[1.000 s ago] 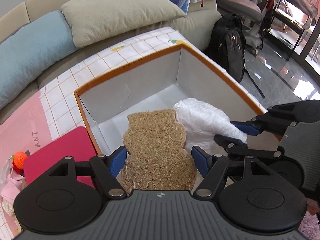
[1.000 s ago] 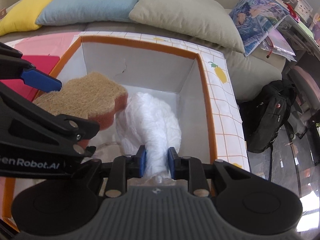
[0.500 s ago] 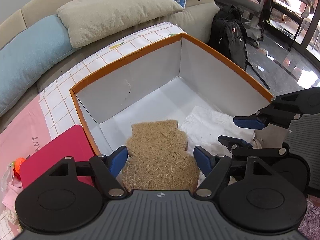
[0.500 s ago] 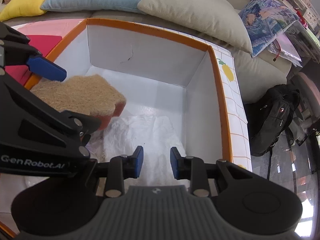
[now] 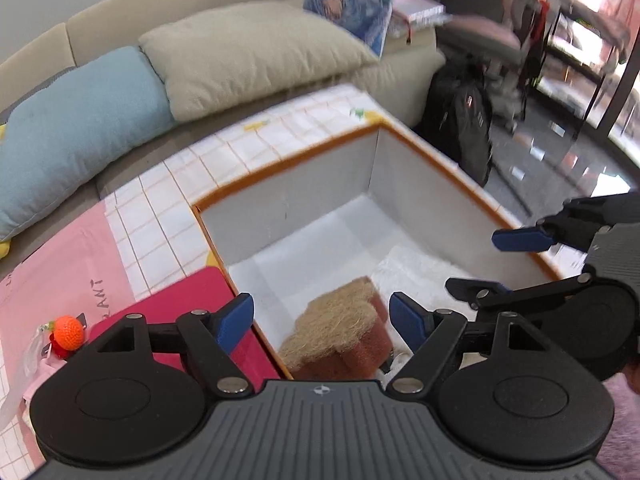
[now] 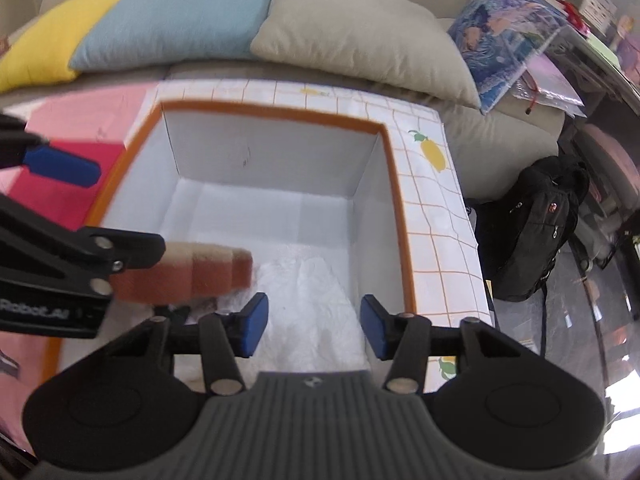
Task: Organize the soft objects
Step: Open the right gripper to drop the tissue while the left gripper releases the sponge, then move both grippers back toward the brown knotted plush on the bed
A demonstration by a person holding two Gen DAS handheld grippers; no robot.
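An orange-rimmed box (image 5: pixel 296 164) with white walls stands open below both grippers. A brown fibre sponge (image 5: pixel 340 328) with a reddish base lies loose inside it near the left wall, blurred in the right wrist view (image 6: pixel 200 276). My left gripper (image 5: pixel 322 320) hangs above the sponge, its jaws opening wide and its pads clear of it. White soft cloth (image 6: pixel 316 292) lies flat on the box floor (image 5: pixel 416 276). Above that cloth my right gripper (image 6: pixel 314 322) has its jaws opening, with nothing pressed between the pads.
A red pad (image 5: pixel 168 312) and an orange crocheted ball (image 5: pixel 68 330) lie left of the box on a pink mat. Blue (image 5: pixel 80 128), beige (image 5: pixel 248 56) and yellow (image 6: pixel 48 52) cushions line the sofa behind. A black backpack (image 6: pixel 540 224) stands on the floor at the right.
The right gripper let go of the white cloth, which sank flat into the box. The left gripper widened and the sponge dropped from it. Both grippers rose.
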